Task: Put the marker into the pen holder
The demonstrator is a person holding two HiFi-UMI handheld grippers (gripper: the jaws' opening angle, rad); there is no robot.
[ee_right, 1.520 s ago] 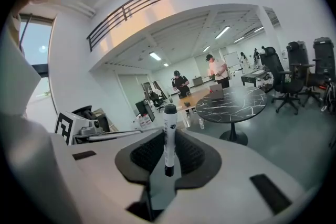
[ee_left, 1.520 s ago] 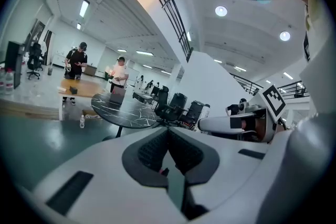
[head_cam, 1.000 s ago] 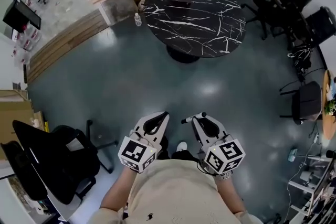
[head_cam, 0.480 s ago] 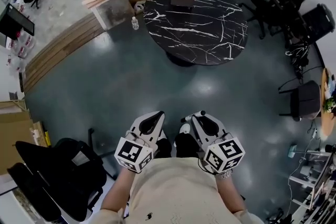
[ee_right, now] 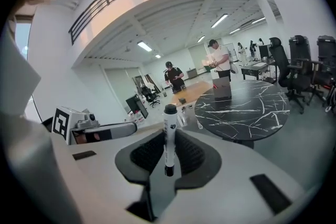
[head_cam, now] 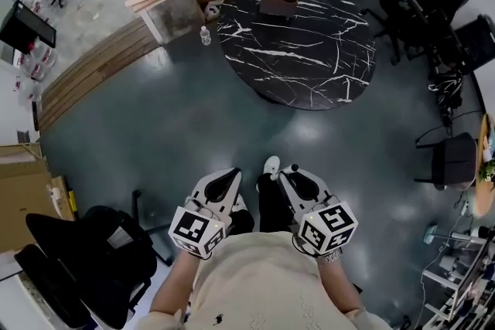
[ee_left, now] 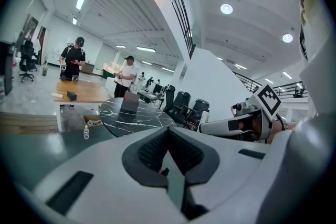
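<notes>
Plastic marker [ee_right: 169, 139] — glossy marble tbl [head_cam: 309, 58]

No legible text anywhere. The marker [ee_right: 169, 139] bears a dark print too small to read; the cubes [head_cam: 201, 232] show only square patterns.

Cream top [head_cam: 255, 282], white shoe [head_cam: 271, 165]; white left gripper [head_cam: 230, 175] and right gripper [head_cam: 288, 171] each bear 1 black-and-white marker cube [head_cam: 195, 230].

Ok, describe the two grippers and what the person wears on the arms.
The left gripper and the right gripper both have smooth, white, tapering shells, with dark ribbed pads lining the jaws. Each carries a white cube printed with black square markers: the left cube and the right cube. The person wears a cream top, and its sleeves end above the forearms.
</notes>
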